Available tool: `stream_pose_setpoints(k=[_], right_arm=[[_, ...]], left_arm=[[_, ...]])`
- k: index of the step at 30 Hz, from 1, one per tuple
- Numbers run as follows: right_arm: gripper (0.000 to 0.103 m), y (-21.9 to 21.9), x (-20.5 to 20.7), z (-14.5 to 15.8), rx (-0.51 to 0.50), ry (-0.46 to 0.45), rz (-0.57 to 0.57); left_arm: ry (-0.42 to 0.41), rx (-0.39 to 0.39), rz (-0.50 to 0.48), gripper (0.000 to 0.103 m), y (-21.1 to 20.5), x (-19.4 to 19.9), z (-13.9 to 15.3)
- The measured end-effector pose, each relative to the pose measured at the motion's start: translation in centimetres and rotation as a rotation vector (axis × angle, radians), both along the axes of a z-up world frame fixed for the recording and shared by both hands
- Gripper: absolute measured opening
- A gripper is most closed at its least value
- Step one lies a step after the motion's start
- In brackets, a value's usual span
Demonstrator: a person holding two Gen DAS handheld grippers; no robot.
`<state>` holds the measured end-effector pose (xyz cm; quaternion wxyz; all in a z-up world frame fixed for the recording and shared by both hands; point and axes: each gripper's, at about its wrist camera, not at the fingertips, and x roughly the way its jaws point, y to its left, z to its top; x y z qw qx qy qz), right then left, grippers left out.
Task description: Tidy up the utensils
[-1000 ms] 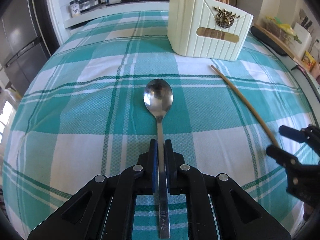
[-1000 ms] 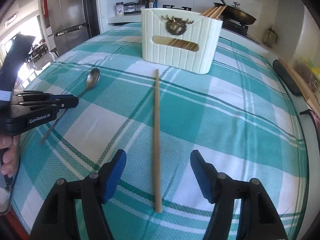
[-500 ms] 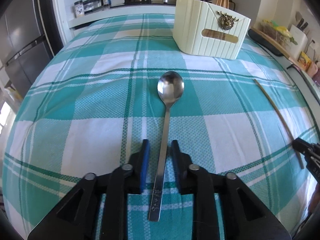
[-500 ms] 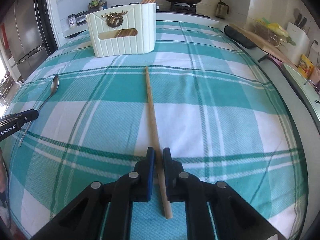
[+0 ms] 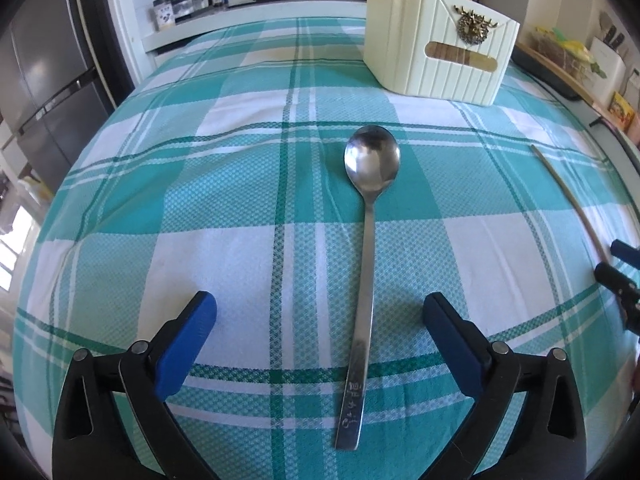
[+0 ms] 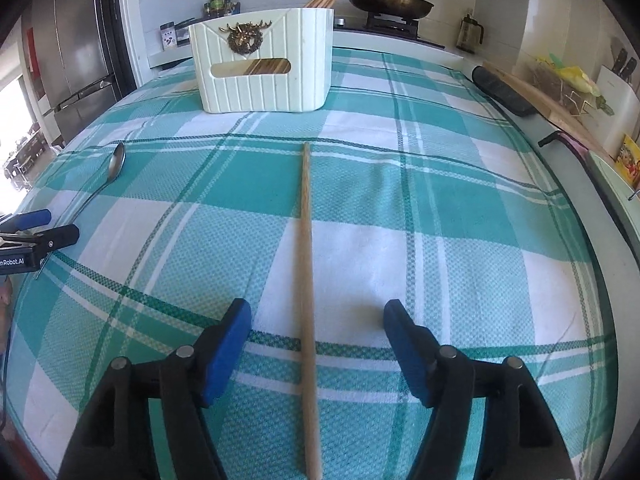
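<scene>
Step in hand: the pick-up of two loose utensils is judged to be under way, one per gripper, with neither yet gripped
Left gripper (image 5: 320, 314): jaws spread wide and empty, set either side of the handle of the long stainless-steel spoon (image 5: 367, 248)
Right gripper (image 6: 317, 318): jaws likewise wide apart, nothing held, straddling the thick end of the slender pale wooden chopstick (image 6: 307, 280)
Closing well: each shaft should be centred between the blue pads (image 5: 188, 334) before the jaws are brought together (an off-centre squeeze could roll a thin shaft away)
Spoon: bowl up and pointing away, flat on the teal-and-white checked cloth (image 5: 200, 184) over the surface, engraved marks at the near end of its handle
Chopstick: straight, tapering toward its far tip, lying flat and aimed at the holder
Destination: the cream ribbed plastic utensil holder (image 6: 264, 72) with a brass stag emblem, at the far end of the surface, well apart from both utensils, with chopsticks already standing in it
</scene>
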<state>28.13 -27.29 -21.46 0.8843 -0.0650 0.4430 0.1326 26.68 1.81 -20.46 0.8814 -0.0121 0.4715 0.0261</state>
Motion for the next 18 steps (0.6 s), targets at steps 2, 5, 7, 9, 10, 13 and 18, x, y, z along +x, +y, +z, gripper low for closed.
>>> stream_pose_setpoints(k=[2,5,7,9,10,13,18], right_arm=[[0.074,-0.20,0.10,-0.07,0.013,-0.002,0.001],[0.076,-0.22,0.11,-0.09,0.014,-0.004,0.004],[0.078,-0.23,0.16,-0.13,0.014,-0.005,0.003],[0.079,-0.31,0.28,-0.18,0.016,-0.004,0.001],[0.080,-0.30,0.33,-0.20,0.017,-0.003,0.001],[0.080,-0.33,0.35,-0.21,0.017,-0.003,0.001],[0.080,-0.33,0.37,-0.23,0.017,-0.003,0.001]], left_arm=[[-0.004,-0.001,0.002,0.103,-0.01,-0.01,-0.05],[-0.009,-0.002,0.006,0.103,-0.06,-0.02,-0.08],[-0.012,-0.001,0.008,0.103,-0.12,-0.05,-0.08],[-0.014,0.000,0.009,0.103,-0.16,-0.07,-0.08],[-0.014,-0.001,0.010,0.103,-0.16,-0.07,-0.09],[-0.015,-0.001,0.010,0.103,-0.15,-0.07,-0.08],[-0.015,-0.001,0.009,0.103,-0.14,-0.06,-0.07]])
